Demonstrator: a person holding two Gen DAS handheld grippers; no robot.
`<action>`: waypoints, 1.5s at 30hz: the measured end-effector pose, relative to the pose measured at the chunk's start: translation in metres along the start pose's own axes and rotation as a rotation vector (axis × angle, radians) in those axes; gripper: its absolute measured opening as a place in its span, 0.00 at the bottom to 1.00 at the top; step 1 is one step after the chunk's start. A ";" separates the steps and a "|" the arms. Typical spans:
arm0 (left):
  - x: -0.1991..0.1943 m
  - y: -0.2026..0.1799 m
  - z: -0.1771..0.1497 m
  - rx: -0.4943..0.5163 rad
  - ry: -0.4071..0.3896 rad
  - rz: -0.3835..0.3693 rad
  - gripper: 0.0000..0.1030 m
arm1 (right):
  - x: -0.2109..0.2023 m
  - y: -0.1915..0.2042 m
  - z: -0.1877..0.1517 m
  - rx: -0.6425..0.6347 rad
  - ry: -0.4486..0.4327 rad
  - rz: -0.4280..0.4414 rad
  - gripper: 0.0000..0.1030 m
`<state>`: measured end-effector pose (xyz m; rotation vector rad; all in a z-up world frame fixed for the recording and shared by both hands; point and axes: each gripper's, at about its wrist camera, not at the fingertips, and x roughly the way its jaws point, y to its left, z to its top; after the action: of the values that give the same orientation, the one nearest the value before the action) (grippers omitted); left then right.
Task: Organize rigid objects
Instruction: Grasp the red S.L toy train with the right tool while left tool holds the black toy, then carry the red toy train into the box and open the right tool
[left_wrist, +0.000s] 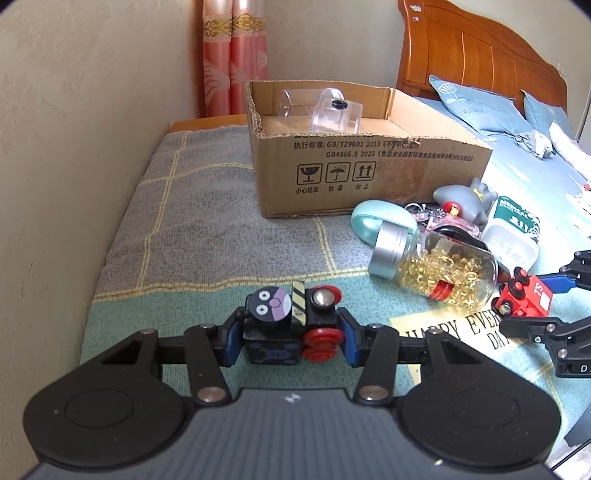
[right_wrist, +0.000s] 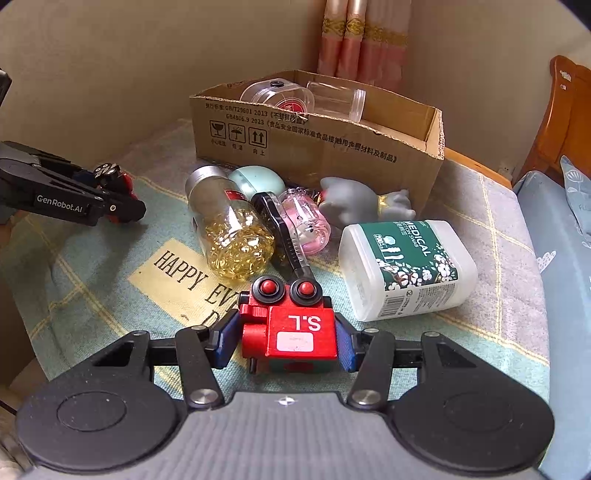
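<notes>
Over the checked blanket (left_wrist: 207, 229), the left claw (left_wrist: 290, 338) grips a black toy train (left_wrist: 291, 321), the right claw (right_wrist: 282, 341) a red one (right_wrist: 291, 325).

Left gripper (left_wrist: 290, 334) sits low, both blue pads pressed against a toy clamped between them. Right gripper (right_wrist: 287, 338) does likewise, fingers reaching forward, pads (right_wrist: 226, 338) tight on its own load.
</notes>
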<state>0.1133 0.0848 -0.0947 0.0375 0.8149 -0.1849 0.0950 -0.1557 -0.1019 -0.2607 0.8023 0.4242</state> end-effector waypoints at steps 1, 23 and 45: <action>-0.001 0.000 0.001 0.003 0.009 -0.003 0.48 | -0.001 0.000 0.000 -0.004 0.001 0.000 0.55; -0.048 -0.032 0.036 0.136 0.005 -0.030 0.48 | -0.052 -0.029 0.045 -0.075 -0.059 0.051 0.55; -0.046 -0.034 0.120 0.133 -0.109 0.026 0.48 | -0.016 -0.075 0.169 -0.046 -0.183 -0.002 0.96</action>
<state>0.1623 0.0456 0.0222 0.1621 0.6920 -0.2143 0.2273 -0.1618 0.0275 -0.2612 0.6139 0.4574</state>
